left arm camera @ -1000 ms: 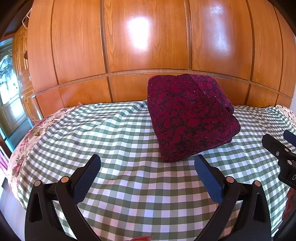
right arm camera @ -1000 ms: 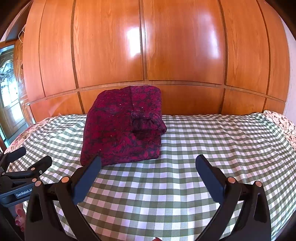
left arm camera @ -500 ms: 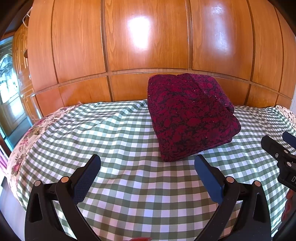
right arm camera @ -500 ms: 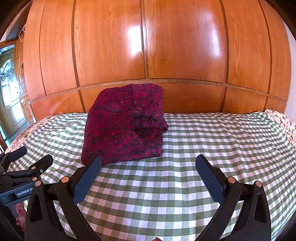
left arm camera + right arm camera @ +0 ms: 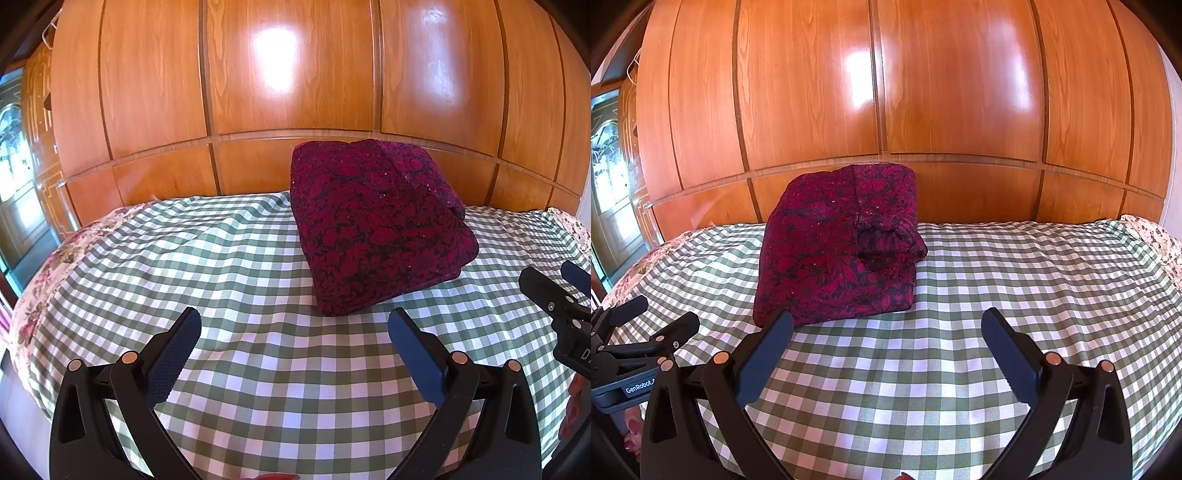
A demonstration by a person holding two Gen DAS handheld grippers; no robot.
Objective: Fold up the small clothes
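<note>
Red floral garment (image 5: 376,229) sits folded in a thick bundle on the checked bed (image 5: 221,266), close to the wooden headboard (image 5: 229,92). I have both claws empty, jaws spread wide: the left claw (image 5: 293,343) short of the bundle, the right claw (image 5: 886,345) with its near corner just past the left fingertip. My worry is the loose rolled flap on the bundle's right side (image 5: 890,236); if I nudge or pinch there, I think the layers could slide and the fold open. Snagging the bedsheet is another risk.
</note>
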